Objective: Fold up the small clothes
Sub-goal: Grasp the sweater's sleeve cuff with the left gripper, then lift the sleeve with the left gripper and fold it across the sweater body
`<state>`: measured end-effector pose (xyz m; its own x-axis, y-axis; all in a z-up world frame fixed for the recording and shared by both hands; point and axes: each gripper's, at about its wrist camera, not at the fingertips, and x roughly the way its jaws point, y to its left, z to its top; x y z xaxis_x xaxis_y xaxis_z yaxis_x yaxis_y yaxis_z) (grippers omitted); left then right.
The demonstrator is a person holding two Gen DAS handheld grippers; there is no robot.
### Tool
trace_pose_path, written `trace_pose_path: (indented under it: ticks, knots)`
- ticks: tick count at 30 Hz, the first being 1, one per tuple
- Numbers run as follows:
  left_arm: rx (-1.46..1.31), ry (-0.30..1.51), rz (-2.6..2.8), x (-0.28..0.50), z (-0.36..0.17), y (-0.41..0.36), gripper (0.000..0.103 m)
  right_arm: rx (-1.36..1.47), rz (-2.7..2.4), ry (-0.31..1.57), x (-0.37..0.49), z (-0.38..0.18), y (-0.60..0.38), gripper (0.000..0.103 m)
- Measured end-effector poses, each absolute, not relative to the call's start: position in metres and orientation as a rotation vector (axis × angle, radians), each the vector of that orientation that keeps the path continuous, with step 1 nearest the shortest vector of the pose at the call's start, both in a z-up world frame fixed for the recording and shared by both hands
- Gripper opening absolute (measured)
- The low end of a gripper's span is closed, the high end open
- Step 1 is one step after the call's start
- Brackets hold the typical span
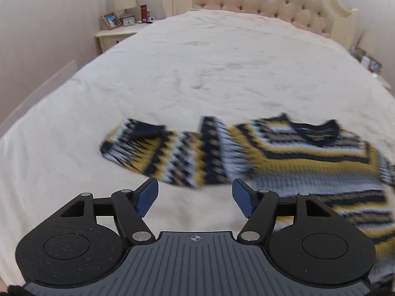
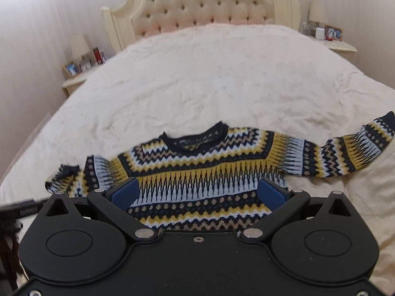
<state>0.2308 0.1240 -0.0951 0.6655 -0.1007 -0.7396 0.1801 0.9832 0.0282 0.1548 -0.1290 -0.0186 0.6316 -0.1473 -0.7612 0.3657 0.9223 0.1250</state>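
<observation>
Left tool (image 1: 195, 196) stands with its blue pads (image 1: 148, 197) well apart and nothing between them; only bare bedcover shows in the gap. It hangs just short of the near edge of the sweater's left sleeve (image 1: 158, 153), which lies ahead of the fingertips and a little above them in this view, blurred by the camera's motion. Whether either pad brushes the knit cannot be told, but neither presses on it.

Right tool (image 2: 197, 192) is also wide, its jaws spread over the lower chest of the sweater (image 2: 197, 172). The patterned knit fills the space between the two pads (image 2: 270, 194), yet the fabric looks flat and unpinched, so I judge it is hovering over the cloth, not gripping it.

As for the task, the folding seems barely begun. The sweater lies face up on the cream bed (image 2: 222, 79), neckline (image 2: 195, 138) toward the tufted headboard (image 2: 202, 7), body spread flat. The right sleeve (image 2: 345, 155) reaches out to the side, fully extended. The left sleeve is partly bunched and doubled near its cuff, which looks more like rumple than a deliberate fold. No sleeve is laid across the chest and the hem, hidden under the right tool's body, cannot be seen turned up. So what remains, by my reading, is nearly everything: bring each sleeve in over the body, then fold the body.

Beyond the bed, a nightstand (image 1: 116, 37) with a lamp (image 1: 124, 0) stands by the wall.
</observation>
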Motion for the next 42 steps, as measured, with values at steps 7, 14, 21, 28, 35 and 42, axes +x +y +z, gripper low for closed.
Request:
trace_pose_path:
  ticks: [7,14,21,28,35,42]
  knots:
    - [0.198,0.830,-0.086,0.303,-0.122,0.156,0.059,0.265,-0.280,0.919,0.189,-0.033,-0.116,0.092]
    - [0.327,0.843,-0.019,0.357,-0.159,0.174,0.056,0.253,-0.256,0.967,0.220,-0.043,-0.102,0.092]
    - [0.409,0.857,0.026,0.379,-0.180,0.187,0.055,0.249,-0.235,1.011,0.237,-0.053,-0.090,0.092]
    - [0.350,0.911,-0.064,0.401,-0.195,0.197,0.031,0.241,-0.200,1.047,0.245,-0.061,-0.080,0.092]
    - [-0.059,0.915,-0.041,0.404,-0.163,0.236,0.010,0.282,-0.167,1.063,0.246,-0.064,-0.083,0.079]
    - [-0.441,0.783,-0.053,0.386,-0.090,0.267,0.010,0.338,-0.164,1.049,0.233,-0.063,-0.095,0.076]
